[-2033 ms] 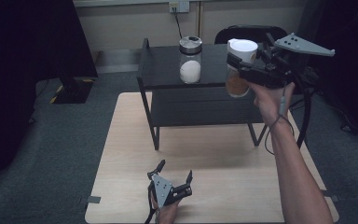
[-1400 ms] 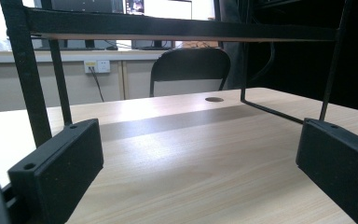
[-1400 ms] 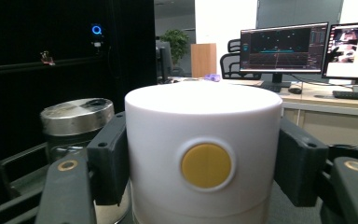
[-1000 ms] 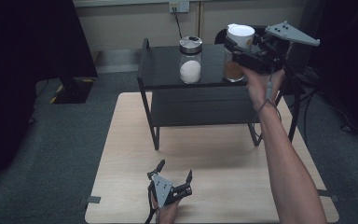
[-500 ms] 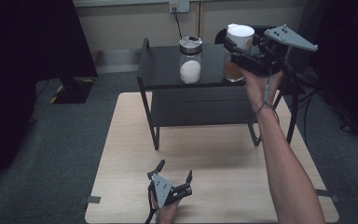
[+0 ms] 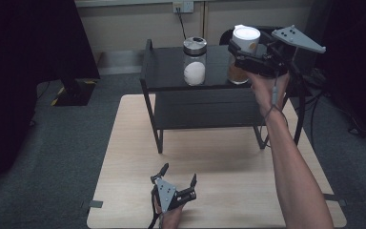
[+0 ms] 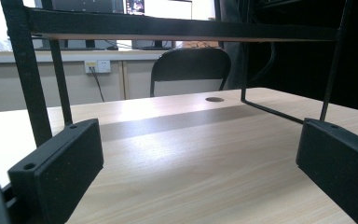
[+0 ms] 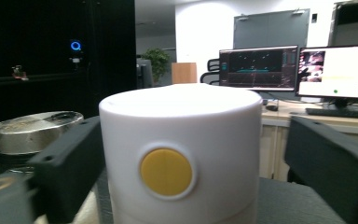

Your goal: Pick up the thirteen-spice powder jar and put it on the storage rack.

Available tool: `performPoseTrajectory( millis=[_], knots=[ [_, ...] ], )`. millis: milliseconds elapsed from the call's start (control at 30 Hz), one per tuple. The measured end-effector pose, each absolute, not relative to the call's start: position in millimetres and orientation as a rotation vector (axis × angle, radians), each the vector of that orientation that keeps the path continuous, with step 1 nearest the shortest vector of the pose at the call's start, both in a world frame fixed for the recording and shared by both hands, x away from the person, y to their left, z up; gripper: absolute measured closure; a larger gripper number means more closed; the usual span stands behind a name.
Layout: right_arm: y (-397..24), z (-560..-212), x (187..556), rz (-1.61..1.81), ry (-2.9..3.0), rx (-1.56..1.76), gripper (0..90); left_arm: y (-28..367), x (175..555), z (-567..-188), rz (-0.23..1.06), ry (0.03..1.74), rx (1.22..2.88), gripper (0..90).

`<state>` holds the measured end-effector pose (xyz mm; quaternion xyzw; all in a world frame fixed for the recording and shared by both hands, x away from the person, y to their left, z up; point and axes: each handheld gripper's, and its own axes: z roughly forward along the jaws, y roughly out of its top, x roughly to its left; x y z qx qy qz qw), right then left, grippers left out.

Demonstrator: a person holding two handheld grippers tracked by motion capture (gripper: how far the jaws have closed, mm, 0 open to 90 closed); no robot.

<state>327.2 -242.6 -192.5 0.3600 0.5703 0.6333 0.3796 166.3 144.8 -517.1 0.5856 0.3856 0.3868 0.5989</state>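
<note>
A jar with a white lid (image 6: 246, 37) and brown contents stands on the top right of the black shelf (image 6: 167, 71). My right gripper (image 6: 242, 55) reaches it from the right. In the right gripper view the white lid (image 8: 182, 140), with its yellow dot, sits between the jaws of the right gripper (image 8: 193, 154). The left jaw is at the lid's edge and a gap shows beside the right jaw, so the gripper looks open. My left gripper (image 6: 178, 172) rests open and empty on the wooden table (image 6: 228, 157) near its front edge, and nothing lies between the jaws of the left gripper (image 7: 200, 158).
A second jar (image 6: 194, 62) with a metal lid (image 8: 32, 128) and white contents stands left of the first one on the shelf top. The shelf's black legs (image 7: 25, 70) rise ahead of the left gripper. A dark chair (image 7: 189, 70) stands behind the table.
Two seconds ago the right gripper held the white-lidded jar in the air at the shelf's right; it moved left and set it on the shelf top. The left gripper has stayed still.
</note>
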Motion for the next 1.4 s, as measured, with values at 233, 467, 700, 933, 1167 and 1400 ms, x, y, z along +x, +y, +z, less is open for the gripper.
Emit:
performPoseTrajectory(
  millis=[233,467,700,933,1167,1400],
  knots=[
    [-248.9,-200.2,323.6,1.637,1.455,0.901,0.0,144.8,166.3,-517.0,0.898,0.895,1.359,0.2],
    [-253.3,-206.6,315.8,1.652,1.43,0.888,0.0,145.0,166.3,-517.0,0.899,0.894,1.36,0.1],
    [-258.8,-208.6,306.7,1.663,1.442,0.871,0.0,144.8,166.3,-517.0,0.897,0.895,1.359,0.2],
    [-264.3,-210.9,297.2,1.676,1.47,0.86,0.0,144.7,166.3,-517.1,0.896,0.895,1.357,0.2],
    [-271.0,-217.2,287.6,1.669,1.508,0.861,0.0,144.7,166.3,-517.1,0.897,0.895,1.358,0.2],
    [-274.7,-229.3,278.6,1.663,1.526,0.842,0.0,144.7,166.3,-517.0,0.897,0.895,1.358,0.2]
  ],
)
